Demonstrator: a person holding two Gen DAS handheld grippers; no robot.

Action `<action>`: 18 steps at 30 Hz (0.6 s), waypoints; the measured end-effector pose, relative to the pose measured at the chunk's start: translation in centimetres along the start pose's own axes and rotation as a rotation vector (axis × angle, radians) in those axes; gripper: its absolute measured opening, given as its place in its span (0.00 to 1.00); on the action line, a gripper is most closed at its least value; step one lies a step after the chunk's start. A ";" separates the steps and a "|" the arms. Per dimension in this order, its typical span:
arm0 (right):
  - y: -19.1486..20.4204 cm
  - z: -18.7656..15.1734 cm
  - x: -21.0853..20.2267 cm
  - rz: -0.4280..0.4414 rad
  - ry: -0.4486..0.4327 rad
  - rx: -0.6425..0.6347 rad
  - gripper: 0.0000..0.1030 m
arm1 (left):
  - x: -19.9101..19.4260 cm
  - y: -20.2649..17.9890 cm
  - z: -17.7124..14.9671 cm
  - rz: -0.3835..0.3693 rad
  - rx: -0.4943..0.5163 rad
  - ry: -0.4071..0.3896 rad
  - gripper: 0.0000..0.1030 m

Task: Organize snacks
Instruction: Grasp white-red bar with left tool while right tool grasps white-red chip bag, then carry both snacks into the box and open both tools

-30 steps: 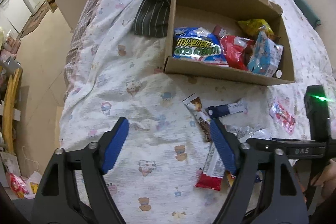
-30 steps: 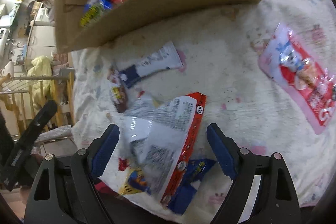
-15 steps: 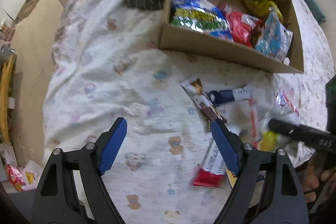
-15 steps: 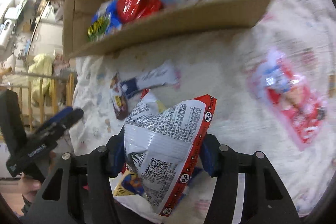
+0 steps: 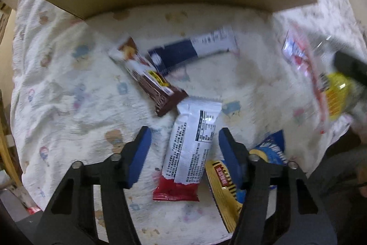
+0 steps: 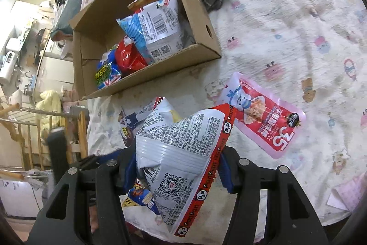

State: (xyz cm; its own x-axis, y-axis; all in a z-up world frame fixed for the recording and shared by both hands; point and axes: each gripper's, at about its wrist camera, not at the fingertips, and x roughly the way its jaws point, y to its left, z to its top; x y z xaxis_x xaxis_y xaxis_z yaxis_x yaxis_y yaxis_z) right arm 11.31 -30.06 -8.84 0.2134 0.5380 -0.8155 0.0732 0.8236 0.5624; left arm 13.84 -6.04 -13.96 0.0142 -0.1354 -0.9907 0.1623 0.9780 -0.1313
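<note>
Right gripper [image 6: 177,168] clamped on bag [image 6: 181,153], lifted for transfer to box [image 6: 146,82]. Left gripper [image 5: 184,153] just narrowing astride bar [image 5: 191,148], pads clear.

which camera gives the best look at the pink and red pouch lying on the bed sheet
The right wrist view: the pink and red pouch lies whole and sharp on the bed sheet, print visible. In the left wrist view it shows only as a blurred strip near the right edge.
</note>
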 end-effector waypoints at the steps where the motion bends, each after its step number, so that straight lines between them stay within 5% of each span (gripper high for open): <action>1: 0.0 0.0 0.0 -0.002 0.000 0.002 0.58 | 0.3 -0.1 0.0 0.015 0.006 0.000 0.49; 4: 0.0 0.0 0.0 -0.009 0.000 0.005 0.58 | 0.9 -0.4 -0.2 0.071 0.040 0.001 0.31; 6: 0.1 0.0 0.0 -0.009 -0.001 0.001 0.58 | 0.9 -0.4 -0.5 0.076 0.045 0.000 0.28; 18: 0.5 -0.2 -0.8 0.003 -0.018 -0.007 0.58 | -1.3 2.2 -3.8 0.005 0.001 0.007 0.28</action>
State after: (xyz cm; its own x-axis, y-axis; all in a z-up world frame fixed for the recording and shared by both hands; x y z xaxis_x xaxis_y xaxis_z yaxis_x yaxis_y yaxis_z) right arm 11.01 -30.03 -7.93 0.2310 0.5375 -0.8110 0.0654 0.8231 0.5641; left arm 10.41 -3.12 -13.12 0.0082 -0.1293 -0.9916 0.1636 0.9784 -0.1263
